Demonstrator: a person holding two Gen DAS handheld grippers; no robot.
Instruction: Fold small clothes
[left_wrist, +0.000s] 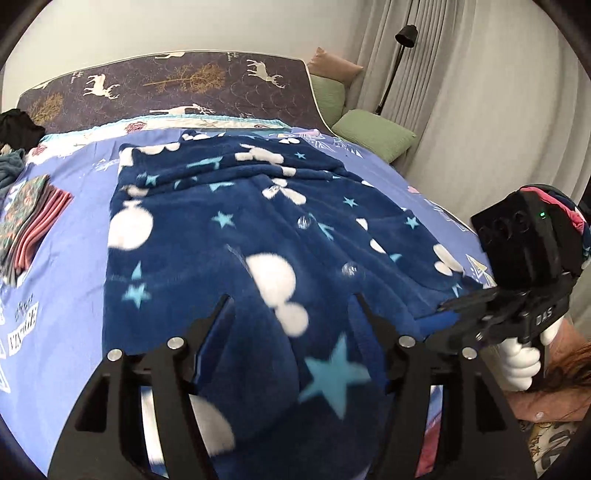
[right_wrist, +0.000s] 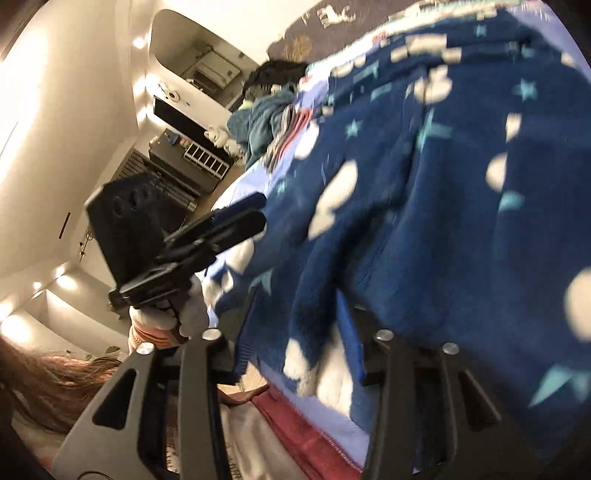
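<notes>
A navy fleece garment (left_wrist: 236, 229), patterned with white clouds and pale stars, is spread flat across the blue bedsheet (left_wrist: 70, 266), its near hem hanging toward the bed's edge at 6 o'clock in the left wrist view. The left gripper (left_wrist: 291, 317) is found with its jaws parted to a moderate width; fleece lies beneath and between them, but no pressure of the pads on the cloth is seen, so nothing is judged to be held. The right gripper (right_wrist: 299, 325), seen at 4 o'clock in the left wrist view, is parted less widely; a fold of hem sits between its fingers, yet whether the pads bear on it cannot be told for certain through the blur, and it is judged released. The step in hand is judged to be the release after laying the garment out, ahead of a fold. For good work, both grippers should be withdrawn clear without dragging the hem, the cloth left smooth, and matching corners then taken at equal height so that the fold line runs straight. Counted: one fleece garment; two grippers; one stack of folded clothes (left_wrist: 33, 225) at 9 o'clock; one loose heap of clothes (left_wrist: 14, 147) at 10 o'clock; two green cushions (left_wrist: 369, 133) at 1 o'clock; one floor lamp (left_wrist: 402, 44).
</notes>
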